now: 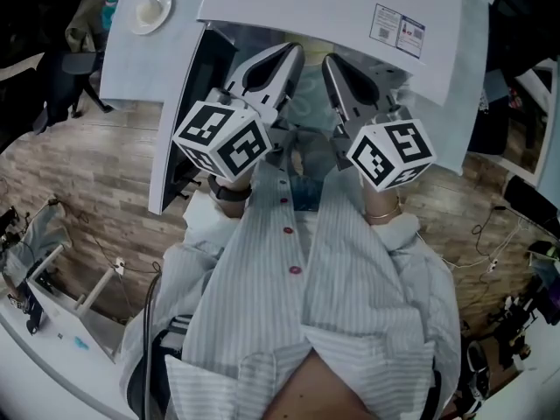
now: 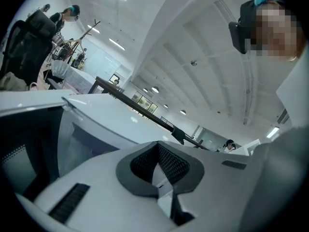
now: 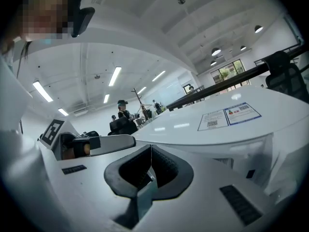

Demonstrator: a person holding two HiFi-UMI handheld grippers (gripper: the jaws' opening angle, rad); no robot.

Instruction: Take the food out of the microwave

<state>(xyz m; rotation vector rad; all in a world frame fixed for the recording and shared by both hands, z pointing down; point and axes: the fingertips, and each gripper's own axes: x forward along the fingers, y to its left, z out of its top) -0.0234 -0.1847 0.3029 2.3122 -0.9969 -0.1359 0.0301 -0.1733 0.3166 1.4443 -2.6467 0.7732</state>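
Observation:
A white microwave [image 1: 332, 7] stands in front of me with its door [image 1: 179, 112] swung open to the left. Both grippers point at its open front, side by side. My left gripper [image 1: 291, 52] is shut with nothing between its pads, as the left gripper view shows [image 2: 157, 151]. My right gripper [image 1: 331, 61] is also shut and empty [image 3: 150, 153]. The cavity is mostly hidden behind the grippers, and I cannot make out any food inside. In the right gripper view the microwave's labelled top [image 3: 217, 124] lies to the right and the left gripper [image 3: 96, 144] to the left.
A white plate [image 1: 150, 10] with something pale on it sits on the grey table [image 1: 131, 68] left of the microwave. Wooden floor with cables [image 1: 481, 234] lies to either side. Other people [image 3: 120, 111] and office chairs [image 2: 21, 42] are far off.

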